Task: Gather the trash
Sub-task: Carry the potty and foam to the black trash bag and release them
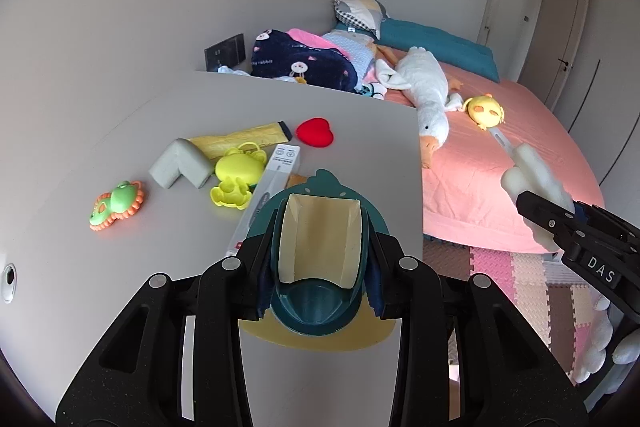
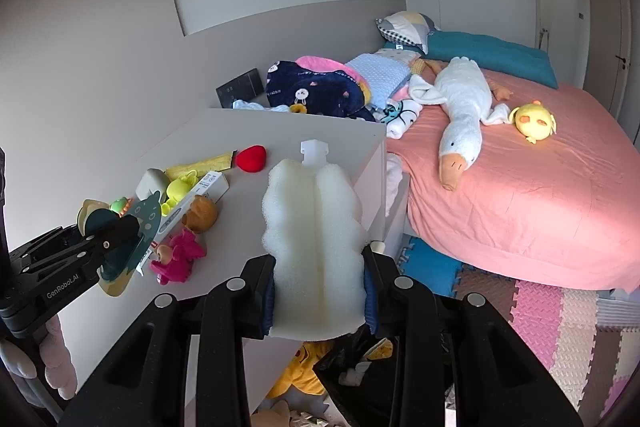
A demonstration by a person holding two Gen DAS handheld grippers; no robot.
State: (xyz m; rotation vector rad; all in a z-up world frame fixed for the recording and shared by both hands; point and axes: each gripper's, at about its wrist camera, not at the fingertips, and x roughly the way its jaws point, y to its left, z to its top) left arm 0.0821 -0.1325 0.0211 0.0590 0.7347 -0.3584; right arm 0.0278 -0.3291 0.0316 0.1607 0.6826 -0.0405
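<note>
Teal and cream dustpan [image 1: 320, 259], white foam brush [image 2: 316, 239], red heart [image 1: 315, 132], yellow frog mould [image 1: 238, 173], white goose [image 2: 462, 107] on salmon-pink bedspread [image 2: 520, 195], navy rabbit-print blanket [image 1: 304, 65] far

Toys [image 1: 236, 175] lie on the table [image 1: 352, 107], bed [image 1: 520, 147] to its right

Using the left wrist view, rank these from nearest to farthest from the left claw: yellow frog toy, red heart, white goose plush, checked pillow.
From the left claw:
1. Yellow frog toy, on the table, ahead and left.
2. Red heart, farther back on the table, near its far edge.
3. White goose plush, on the pink bed, to the right.
4. Checked pillow, at the bed's head, against the wall.
</note>
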